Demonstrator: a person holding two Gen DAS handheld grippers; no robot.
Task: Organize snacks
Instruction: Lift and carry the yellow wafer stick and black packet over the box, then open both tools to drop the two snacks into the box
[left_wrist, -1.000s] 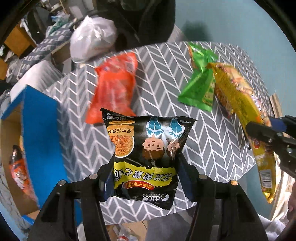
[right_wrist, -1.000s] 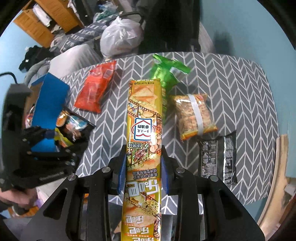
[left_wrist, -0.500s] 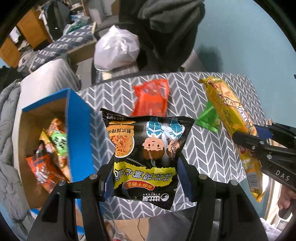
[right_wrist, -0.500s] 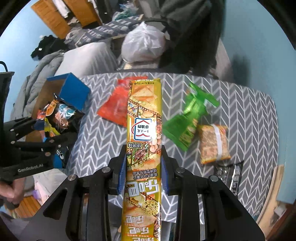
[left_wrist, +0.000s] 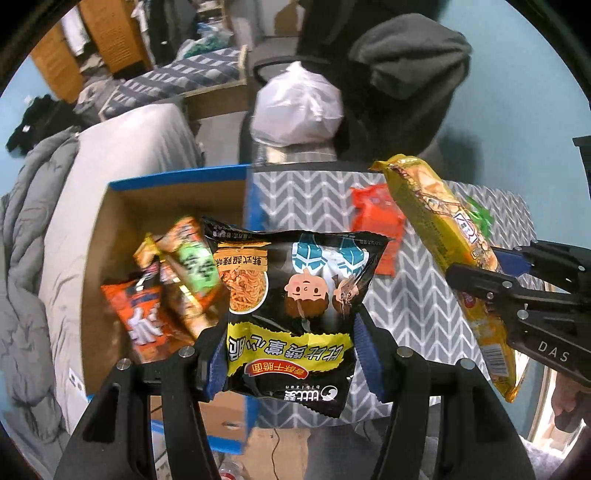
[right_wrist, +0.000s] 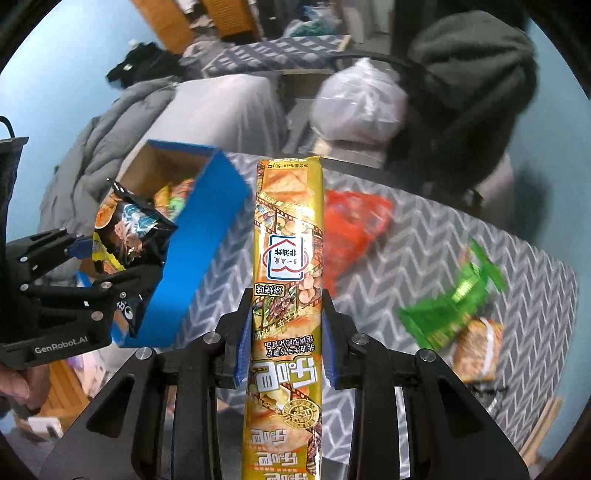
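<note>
1. Changed since one second ago: both held packets carried from above the table toward the blue box; box interior, then mostly out of the left wrist view, now open to it, and orange packet on the table now farther right in that view.
2. Left gripper (left_wrist: 290, 345): clamped at a middling width on black noodle-snack bag (left_wrist: 295, 306), blue pads pressing both side edges of the bag's lower half. Bag held clear of all surfaces, print upside down, hanging above the box's right wall and partly over the box opening.
3. Right gripper (right_wrist: 285, 339): closed narrow on long yellow cracker packet (right_wrist: 288, 258), gripped across its width near mid-length. Packet extending away from the claw, far end above the table's far edge, just right of the box.
4. Blue box (left_wrist: 251, 206): cardboard interior, blue exterior, standing beside the table's left edge. Contents: several snack packets (left_wrist: 173, 288), orange and green, piled against one another; blurred, print illegible.
5. Table (right_wrist: 461, 240): grey chevron-pattern cover. Lying on it: orange packet (right_wrist: 351, 225) near the box; green packet (right_wrist: 454, 306) farther right; small tan cracker pack (right_wrist: 480, 347) touching the green packet's lower edge.
6. Background: white plastic bag (left_wrist: 299, 107) on a chair behind the table, dark garment (left_wrist: 406, 66) draped beside it, grey bedding (left_wrist: 37, 206) left of the box.
7. Person's hand (right_wrist: 18, 384) visible at the left gripper's handle in the right wrist view.
</note>
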